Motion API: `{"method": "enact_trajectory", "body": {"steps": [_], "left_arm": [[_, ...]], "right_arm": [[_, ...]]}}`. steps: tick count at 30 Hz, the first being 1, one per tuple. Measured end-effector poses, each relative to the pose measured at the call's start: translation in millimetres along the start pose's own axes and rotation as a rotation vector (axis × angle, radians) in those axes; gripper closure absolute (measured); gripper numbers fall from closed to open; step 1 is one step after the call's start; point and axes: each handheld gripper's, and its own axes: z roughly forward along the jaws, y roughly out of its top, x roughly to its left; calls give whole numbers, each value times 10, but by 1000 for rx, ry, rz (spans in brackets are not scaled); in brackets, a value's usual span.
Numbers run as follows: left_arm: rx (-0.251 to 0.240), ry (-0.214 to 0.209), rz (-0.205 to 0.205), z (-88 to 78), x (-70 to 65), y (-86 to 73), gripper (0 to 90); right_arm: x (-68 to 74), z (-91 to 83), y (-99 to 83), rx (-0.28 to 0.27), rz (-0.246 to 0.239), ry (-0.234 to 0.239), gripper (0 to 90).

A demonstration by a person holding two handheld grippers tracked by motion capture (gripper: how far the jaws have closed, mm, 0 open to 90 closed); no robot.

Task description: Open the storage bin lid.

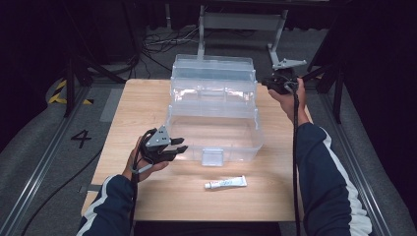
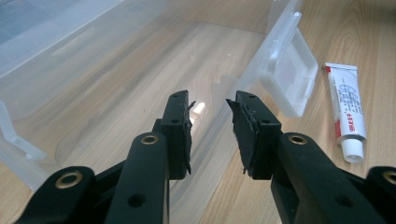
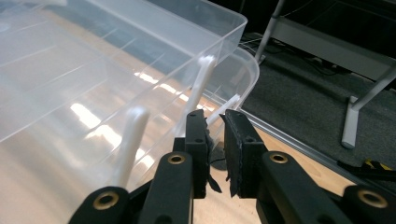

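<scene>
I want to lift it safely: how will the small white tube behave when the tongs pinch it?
The white tube lies flat, so it probably will not roll. It looks soft-walled and may dent. Its small size suggests it is light; the cap end seems stiffer.

Your table (image 1: 137,105) is pale wood-grain, smooth and matt. At frame centre, the box (image 1: 212,105) is clear glossy plastic catching glare, its latch (image 2: 287,77) frosted. Lower centre, the tube (image 1: 225,183) looks glossy white. Your left gripper (image 2: 208,133) is matt black plastic with brass-coloured rivets and rough, frayed pads (image 2: 242,128).
</scene>
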Motion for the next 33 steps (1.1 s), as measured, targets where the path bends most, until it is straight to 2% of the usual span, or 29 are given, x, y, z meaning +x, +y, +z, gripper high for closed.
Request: {"method": "enact_trajectory", "body": {"steps": [7,12,20,25,33], "left_arm": [[0,0,0,0,1,0,669],[0,-1,-1,0,2,1,669],[-3,-1,-2,0,1,-2,669],[-3,-1,-2,1,-1,-4,669],[0,-1,-1,-1,-2,-3,668]], "right_arm": [[48,-209,-120,-33,-8,47,792],[145,-364,-224,-24,-47,83,785],[289,-643,-359,-42,-102,132,774],[376,-740,-443,-48,-115,166,764],[532,-864,-686,-38,-142,221,751]]}}
